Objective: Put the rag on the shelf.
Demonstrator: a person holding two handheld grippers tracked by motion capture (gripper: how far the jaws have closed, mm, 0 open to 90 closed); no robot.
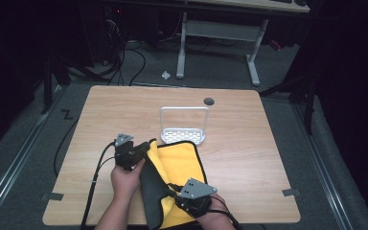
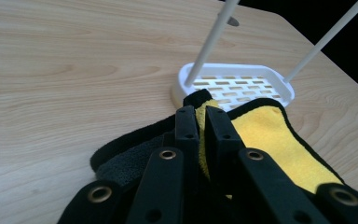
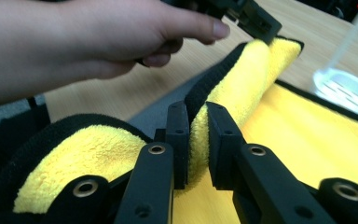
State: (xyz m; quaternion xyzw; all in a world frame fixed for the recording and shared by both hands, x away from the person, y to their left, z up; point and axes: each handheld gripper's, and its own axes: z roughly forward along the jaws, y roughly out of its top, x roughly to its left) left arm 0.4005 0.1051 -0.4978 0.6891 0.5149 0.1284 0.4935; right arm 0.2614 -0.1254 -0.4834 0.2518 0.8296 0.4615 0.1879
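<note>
A white slotted plastic tray with a tall wire hoop handle (image 1: 184, 135) stands near the middle of the light wooden table (image 1: 249, 158), nothing lying on its perforated floor in the high view or the left gripper view (image 2: 233, 86). Just in front of it, a yellow microfibre cloth with black edging and a dark grey reverse (image 1: 179, 165) lies partly spread on the table, its far corner reaching the tray's base, its near end close to the table's front edge.

The left gripper (image 1: 145, 147) pinches the cloth's far folded edge, jaws drawn narrow on the fabric (image 2: 201, 123). The right gripper (image 1: 175, 191) clamps the same fold near the person's side, its jaws close together with yellow pile squeezed between them (image 3: 196, 140); the person's left hand (image 3: 98, 39) shows beyond it. Between the two grips the fold is lifted off the table, grey side turned outward.

Bare tabletop lies open to the right of the cloth and behind the tray, up to a small dark round grommet (image 1: 209, 101) near the far edge.
</note>
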